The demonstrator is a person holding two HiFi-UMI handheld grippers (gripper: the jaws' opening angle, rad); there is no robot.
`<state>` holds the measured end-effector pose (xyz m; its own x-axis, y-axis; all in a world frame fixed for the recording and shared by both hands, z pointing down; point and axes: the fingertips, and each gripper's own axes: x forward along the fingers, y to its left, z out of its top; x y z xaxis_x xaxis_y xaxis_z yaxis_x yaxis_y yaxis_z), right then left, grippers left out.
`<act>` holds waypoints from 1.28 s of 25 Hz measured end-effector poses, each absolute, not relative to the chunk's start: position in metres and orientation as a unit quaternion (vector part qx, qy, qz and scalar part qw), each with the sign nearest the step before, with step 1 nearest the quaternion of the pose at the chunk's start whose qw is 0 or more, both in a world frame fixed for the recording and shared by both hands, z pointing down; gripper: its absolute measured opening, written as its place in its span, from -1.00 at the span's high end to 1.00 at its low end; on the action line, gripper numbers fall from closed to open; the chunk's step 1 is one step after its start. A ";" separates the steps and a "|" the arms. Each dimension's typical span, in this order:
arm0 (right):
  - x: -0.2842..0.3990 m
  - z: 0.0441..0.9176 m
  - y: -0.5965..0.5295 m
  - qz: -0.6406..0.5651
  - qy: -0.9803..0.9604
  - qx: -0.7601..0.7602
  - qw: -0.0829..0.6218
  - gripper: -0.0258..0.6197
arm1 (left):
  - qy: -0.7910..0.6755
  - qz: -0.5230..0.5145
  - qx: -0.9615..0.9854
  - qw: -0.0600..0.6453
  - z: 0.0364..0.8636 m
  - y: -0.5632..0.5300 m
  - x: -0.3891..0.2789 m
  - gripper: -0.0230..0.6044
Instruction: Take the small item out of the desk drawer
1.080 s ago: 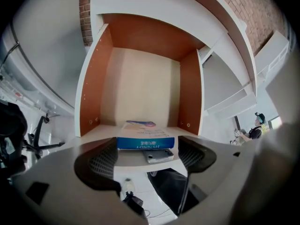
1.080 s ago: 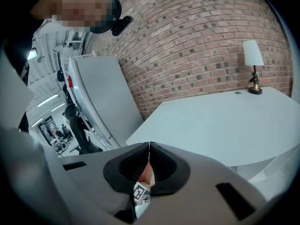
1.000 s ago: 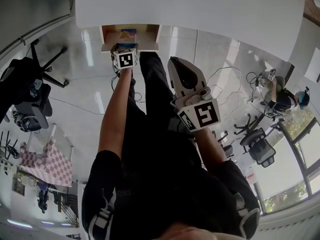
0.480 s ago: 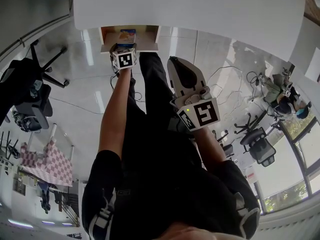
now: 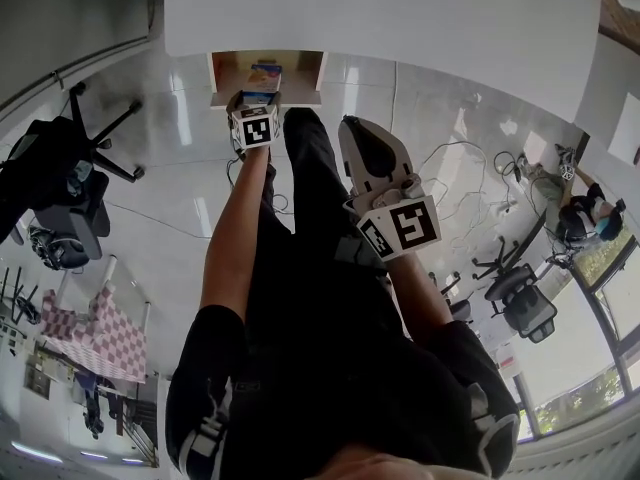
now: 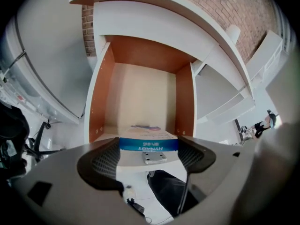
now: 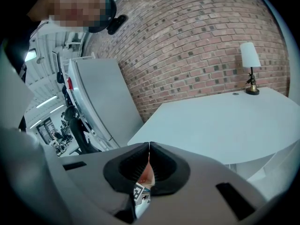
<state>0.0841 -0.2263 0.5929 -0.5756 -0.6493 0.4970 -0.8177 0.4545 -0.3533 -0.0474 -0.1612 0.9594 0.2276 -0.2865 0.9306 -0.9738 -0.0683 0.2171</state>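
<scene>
The desk drawer (image 5: 302, 69) stands pulled out under the white desk (image 5: 400, 13); in the left gripper view its orange side walls (image 6: 98, 107) frame a pale floor. My left gripper (image 5: 259, 98) is at the drawer's front edge, its jaws shut on a small flat box with a blue edge (image 6: 148, 144). The box sits between the two pads, just above the drawer front and its metal plate (image 6: 154, 157). My right gripper (image 5: 349, 124) hangs over the person's lap, away from the drawer, and its jaws (image 7: 149, 146) are shut with nothing between them.
The person's dark trouser legs (image 5: 310, 218) run up to the drawer. Office chairs (image 5: 60, 183) stand at the left and right, with cables (image 5: 450, 158) on the shiny floor. A small lamp (image 7: 251, 71) stands on the desk by the brick wall, beside a grey cabinet (image 7: 101, 102).
My left gripper with the box has drawn back slightly from the drawer. The right gripper has stayed where it was, shut.
</scene>
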 end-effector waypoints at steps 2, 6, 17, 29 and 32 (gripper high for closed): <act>0.082 0.586 -0.219 0.281 -0.841 0.440 0.144 0.83 | -0.503 0.367 0.632 0.462 0.951 -0.154 -0.053 -0.31; 0.074 0.567 -0.199 0.265 -0.844 0.446 0.136 0.83 | -0.517 0.341 0.646 0.446 0.914 -0.150 -0.067 -0.31; 0.041 0.493 -0.113 0.208 -0.841 0.486 0.115 0.83 | -0.532 0.248 0.732 0.345 0.748 -0.116 -0.125 -0.31; 0.020 0.422 -0.026 0.163 -0.827 0.532 0.081 0.83 | -0.523 0.150 0.799 0.255 0.589 -0.040 -0.154 -0.30; 0.020 0.410 -0.020 0.151 -0.828 0.534 0.078 0.83 | -0.532 0.113 0.806 0.232 0.545 -0.032 -0.158 -0.30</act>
<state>0.0196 -0.0196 0.4101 -0.4179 -0.8610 0.2900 -0.9079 0.3842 -0.1676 -0.1579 -0.0323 0.5451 0.4078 -0.8060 0.4291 -0.9108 -0.3257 0.2538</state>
